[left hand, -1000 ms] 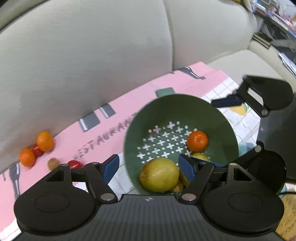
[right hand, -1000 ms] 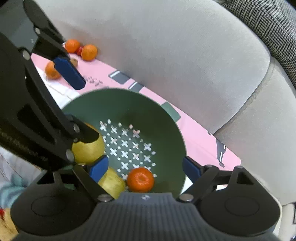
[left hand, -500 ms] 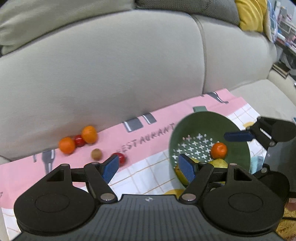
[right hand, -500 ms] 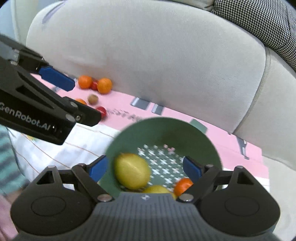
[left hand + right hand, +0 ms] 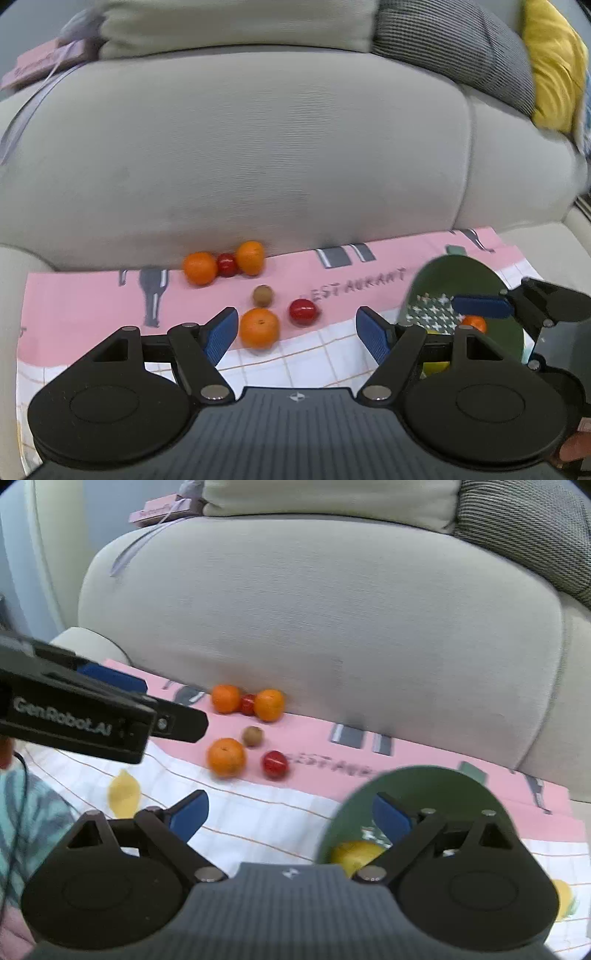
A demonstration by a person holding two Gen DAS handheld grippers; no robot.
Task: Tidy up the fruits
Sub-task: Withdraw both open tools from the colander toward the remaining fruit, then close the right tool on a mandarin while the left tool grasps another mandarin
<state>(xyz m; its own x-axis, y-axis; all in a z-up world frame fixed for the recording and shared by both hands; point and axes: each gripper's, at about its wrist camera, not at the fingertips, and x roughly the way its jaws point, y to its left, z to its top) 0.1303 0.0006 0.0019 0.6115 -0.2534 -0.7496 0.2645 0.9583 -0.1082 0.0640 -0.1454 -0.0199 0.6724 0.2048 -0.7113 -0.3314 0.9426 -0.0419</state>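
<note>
A green colander (image 5: 458, 280) (image 5: 424, 794) lies on the pink cloth (image 5: 92, 295) at the right, holding an orange (image 5: 474, 323) and a yellow pear (image 5: 354, 853). Loose fruit lies left of it: an orange (image 5: 259, 328) (image 5: 226, 757), a red fruit (image 5: 302, 311) (image 5: 275, 763), a small brown fruit (image 5: 263, 295) (image 5: 252, 735), and a back row of two oranges (image 5: 200, 267) with a red one between. My left gripper (image 5: 297, 334) is open above the near orange, nothing gripped. My right gripper (image 5: 291, 818) has its jaws opening, empty, its right finger over the colander's rim.
The cloth covers a beige sofa seat; the backrest (image 5: 258, 147) rises right behind the fruit. A grey checked cushion (image 5: 450, 48) and a yellow one (image 5: 554, 62) sit on top at the right. A pink box (image 5: 162, 511) rests on the sofa's left top.
Both grippers have pulled back and up from the colander and swung left; the loose fruit now lies ahead of them. The right gripper's jaws have widened.
</note>
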